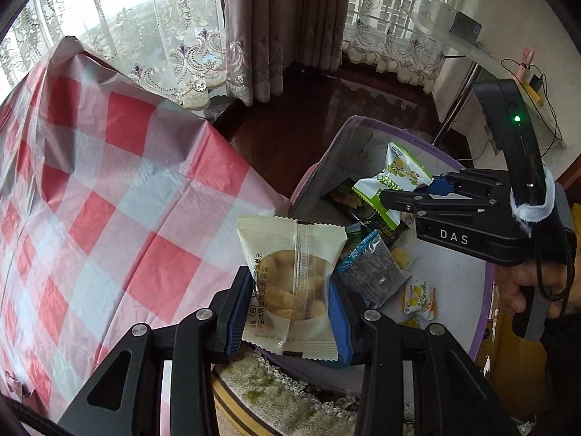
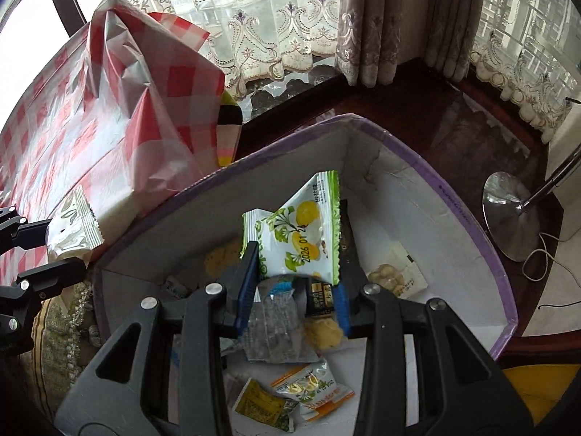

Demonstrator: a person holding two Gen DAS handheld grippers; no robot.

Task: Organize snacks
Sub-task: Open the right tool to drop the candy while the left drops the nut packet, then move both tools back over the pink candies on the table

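Observation:
My left gripper (image 1: 290, 309) is shut on a cream snack packet (image 1: 294, 276) with a clear window that shows yellow balls. It hangs just over the near edge of a white box with a purple rim (image 1: 483, 312). My right gripper (image 2: 294, 290) is shut on a green-and-white snack packet (image 2: 297, 232) and hangs above the inside of the same box (image 2: 454, 200). Several loose snack packets lie on the box floor. The right wrist view shows the left gripper (image 2: 65, 250) with its cream packet (image 2: 74, 225) at the far left. In the left wrist view, the right gripper (image 1: 410, 187) pinches the green packet (image 1: 395, 174).
A table under a red-and-white checked cloth (image 1: 109, 181) stands left of the box. Lace and brown curtains (image 1: 276, 25) hang behind, above dark wooden floor (image 1: 308, 109). A chrome lamp base (image 2: 508, 214) and its cable sit right of the box. A fringed rug (image 1: 276, 399) lies below.

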